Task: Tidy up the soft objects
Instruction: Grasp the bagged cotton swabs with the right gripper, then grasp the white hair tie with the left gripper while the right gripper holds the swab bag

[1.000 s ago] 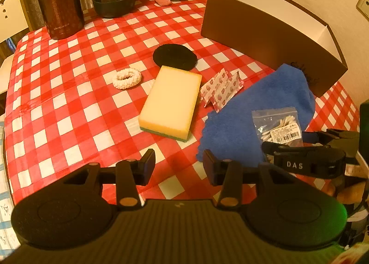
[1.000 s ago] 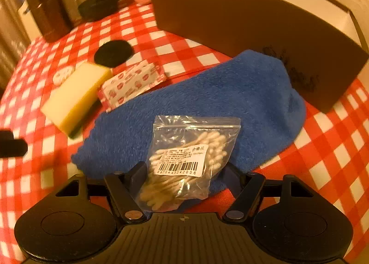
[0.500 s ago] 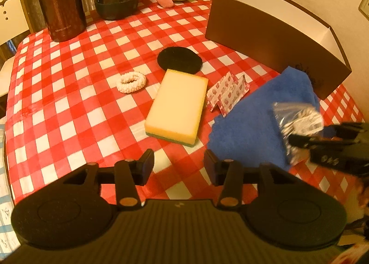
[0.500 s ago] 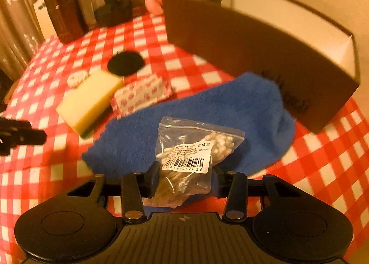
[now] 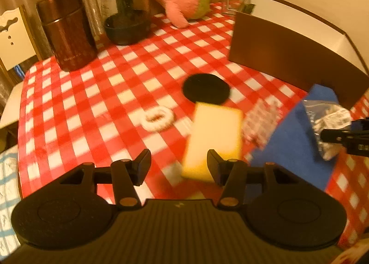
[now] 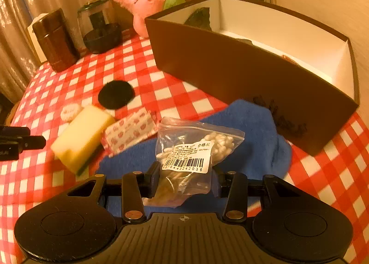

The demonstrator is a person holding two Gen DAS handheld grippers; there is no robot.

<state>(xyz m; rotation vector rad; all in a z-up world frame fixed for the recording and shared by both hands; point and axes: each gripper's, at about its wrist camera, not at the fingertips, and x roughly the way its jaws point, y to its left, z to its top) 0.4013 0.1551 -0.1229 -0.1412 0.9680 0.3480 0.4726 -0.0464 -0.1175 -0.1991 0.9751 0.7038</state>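
A clear zip bag of cotton swabs (image 6: pixel 191 155) is clamped between the pads of the right gripper (image 6: pixel 185 177) and is held above a blue towel (image 6: pixel 253 139) that lies on the red-and-white checked tablecloth (image 6: pixel 147 75). Just beyond the towel, on the right, an open brown box (image 6: pixel 242 72) with a white inside is seen, with some items already in it. The left gripper (image 5: pixel 177 167) is empty and its jaws are opening over the near end of a yellow sponge (image 5: pixel 214 139), which is not touched by the pads. A white scrunchie (image 5: pixel 158 118), a black round pad (image 5: pixel 206 89) and red-printed sachets (image 6: pixel 130 133) are spread near the sponge. A pink plush star (image 6: pixel 147 3), a glass jar (image 5: pixel 125 10) and a brown canister (image 5: pixel 66 26) stand at the far side.
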